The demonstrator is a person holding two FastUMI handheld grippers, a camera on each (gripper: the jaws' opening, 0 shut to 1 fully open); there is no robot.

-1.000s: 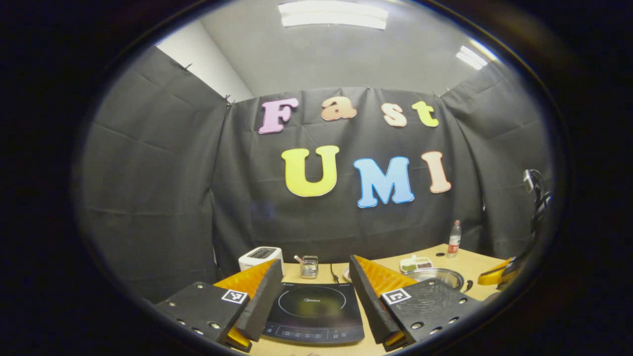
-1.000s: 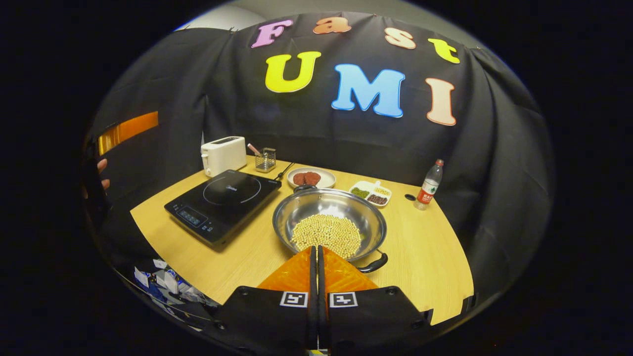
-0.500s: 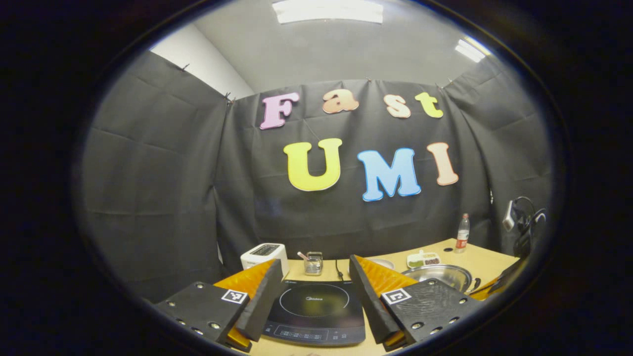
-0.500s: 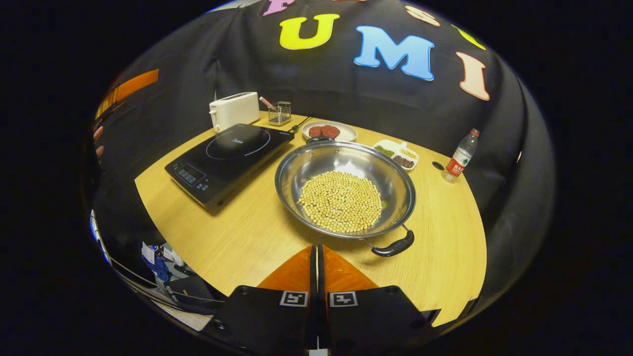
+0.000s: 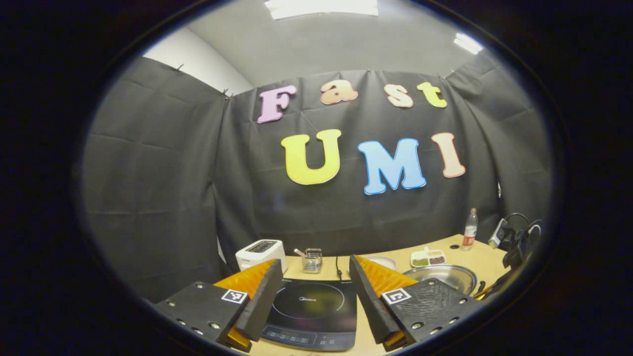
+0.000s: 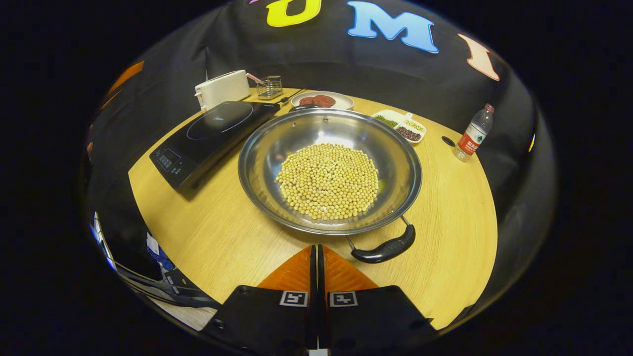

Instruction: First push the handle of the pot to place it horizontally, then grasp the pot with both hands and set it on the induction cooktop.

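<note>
A shallow steel pot (image 6: 330, 168) holding a heap of pale beans sits on the wooden table (image 6: 227, 237), with one black handle (image 6: 384, 250) at its near right and another at the far rim. My right gripper (image 6: 314, 249) is shut with nothing in it, hovering just short of the near handle and to its left. The black induction cooktop (image 6: 210, 133) lies left of the pot. In the left gripper view my left gripper (image 5: 312, 272) stands open above the cooktop (image 5: 310, 311), and the pot (image 5: 442, 275) shows at the right.
Along the back of the table stand a white toaster (image 6: 222, 88), a small wire holder (image 6: 269, 87), a plate with red pieces (image 6: 321, 100) and a divided dish of beans (image 6: 401, 126). A water bottle (image 6: 474, 137) stands at the far right. Cables (image 5: 514, 237) hang at the right.
My right gripper has dropped and moved in toward the pot, which now looms larger with its near handle close. My left gripper has shifted slightly, staying open over the cooktop.
</note>
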